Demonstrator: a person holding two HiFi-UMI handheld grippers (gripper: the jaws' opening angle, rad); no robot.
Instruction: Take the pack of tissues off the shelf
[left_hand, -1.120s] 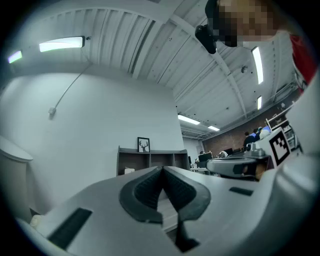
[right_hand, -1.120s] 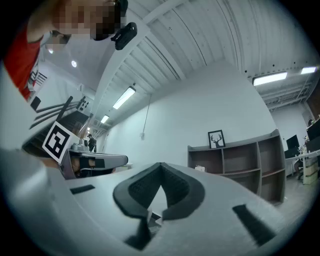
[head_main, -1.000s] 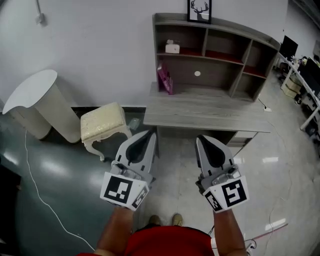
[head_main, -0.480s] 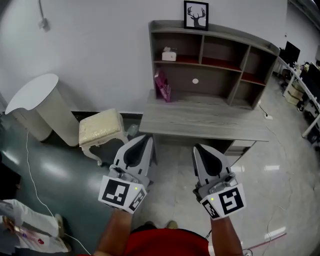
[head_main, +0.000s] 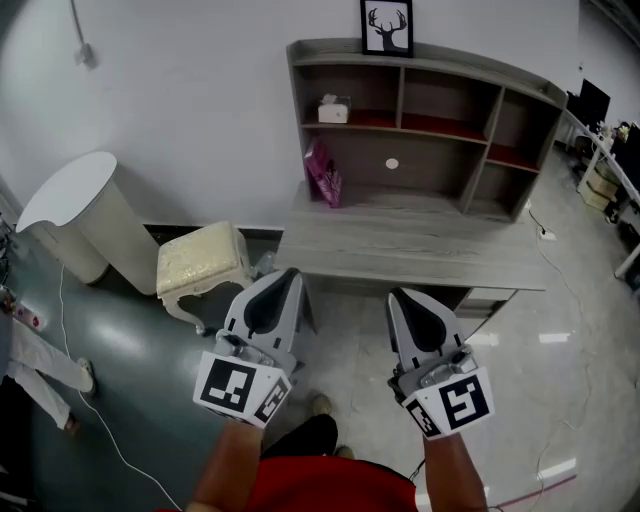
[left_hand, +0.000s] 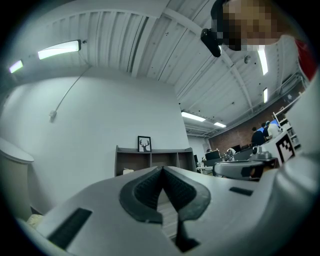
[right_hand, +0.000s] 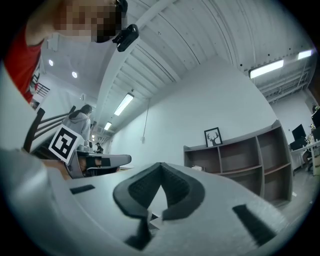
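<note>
The white pack of tissues (head_main: 333, 109) sits on the upper left shelf of the grey shelf unit (head_main: 428, 130) that stands on the desk (head_main: 410, 245). Both grippers hang in the air well short of the desk, pointing toward it. My left gripper (head_main: 283, 276) is shut with nothing between its jaws. My right gripper (head_main: 402, 298) is shut and empty too. From the left gripper view the shelf unit (left_hand: 152, 159) shows far ahead above the jaw tips (left_hand: 162, 169). In the right gripper view the shelf unit (right_hand: 235, 157) stands to the right.
A pink bag (head_main: 324, 172) leans at the desk's left end. A framed deer picture (head_main: 386, 26) stands on top of the shelves. A cream stool (head_main: 203, 260) and a white round table (head_main: 75, 210) stand to the left. A person's legs (head_main: 45, 365) show at the far left.
The view has shifted slightly and the desk sits a little nearer. Both grippers keep their pose, shut. The person at the left edge has moved up the frame.
</note>
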